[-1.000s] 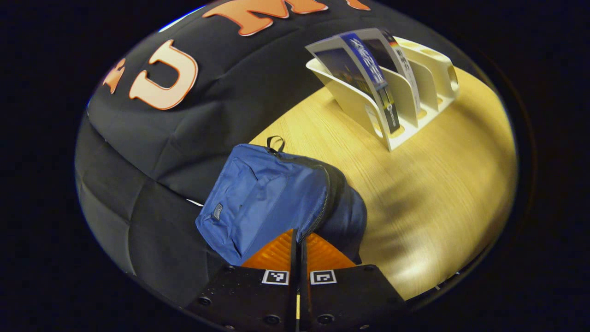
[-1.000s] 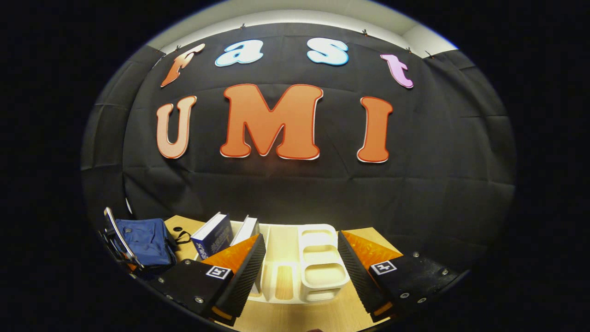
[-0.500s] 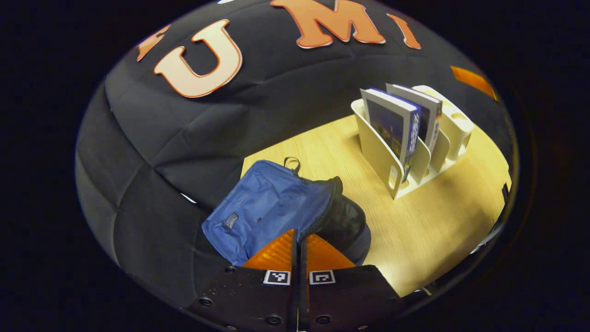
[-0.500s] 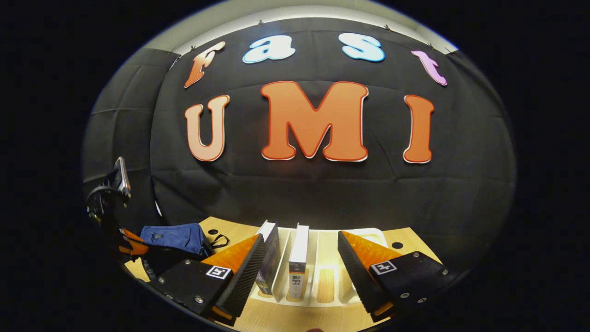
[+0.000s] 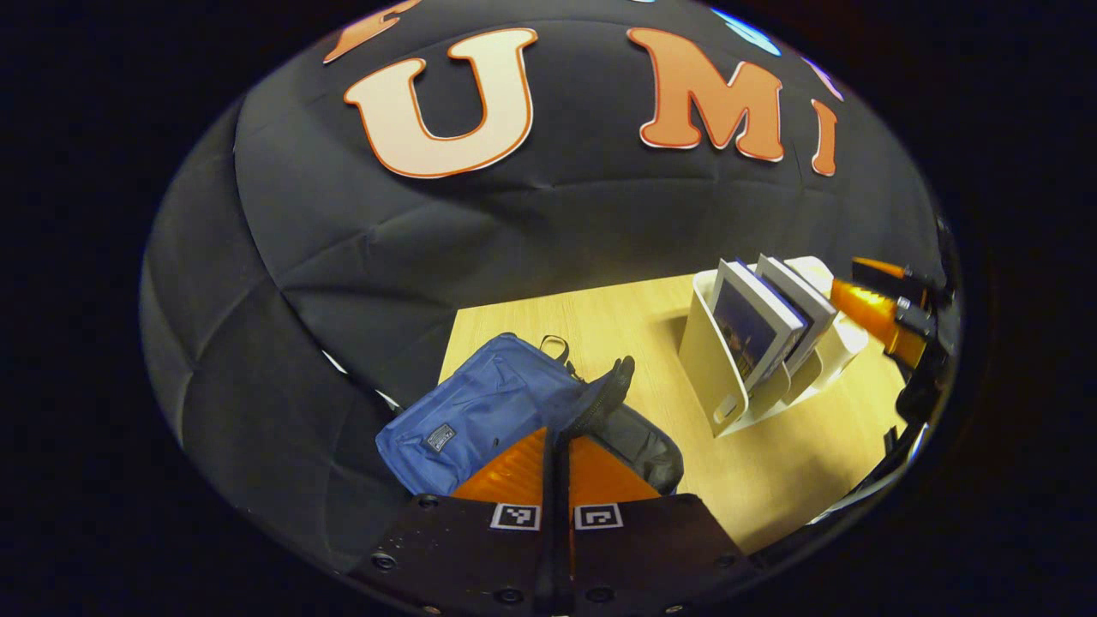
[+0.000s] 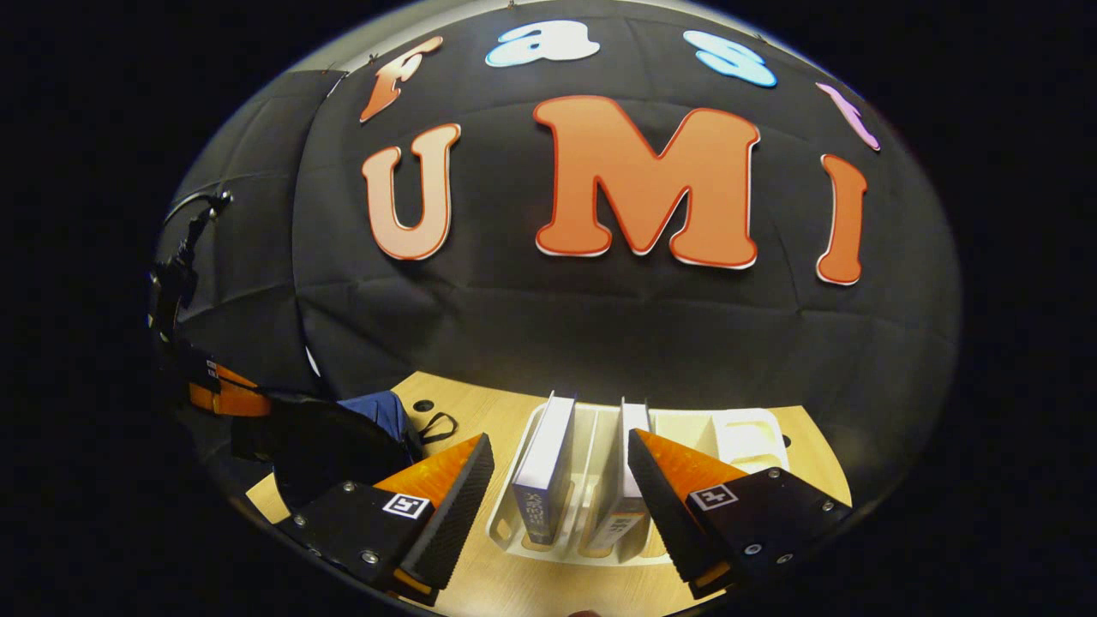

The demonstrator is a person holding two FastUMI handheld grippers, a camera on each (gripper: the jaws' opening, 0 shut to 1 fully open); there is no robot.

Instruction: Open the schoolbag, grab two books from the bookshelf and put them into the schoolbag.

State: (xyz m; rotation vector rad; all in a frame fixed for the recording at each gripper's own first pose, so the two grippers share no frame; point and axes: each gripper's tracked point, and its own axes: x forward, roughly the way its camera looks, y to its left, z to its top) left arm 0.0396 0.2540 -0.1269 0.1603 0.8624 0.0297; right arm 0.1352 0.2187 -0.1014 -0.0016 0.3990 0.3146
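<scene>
1. The left gripper has its fingers pressed together on the zipper edge of the blue schoolbag, at 6 o'clock in the left gripper view.
2. The schoolbag lies on the wooden table, its flap lifted and the dark inside showing.
3. The right gripper is spread wide, holding nothing, at 6 o'clock in the right gripper view.
4. Between its fingers stands the white bookshelf with 2 books: the blue-spined book and the pale book beside it.
5. In the left gripper view the bookshelf sits at 3 o'clock.
</scene>
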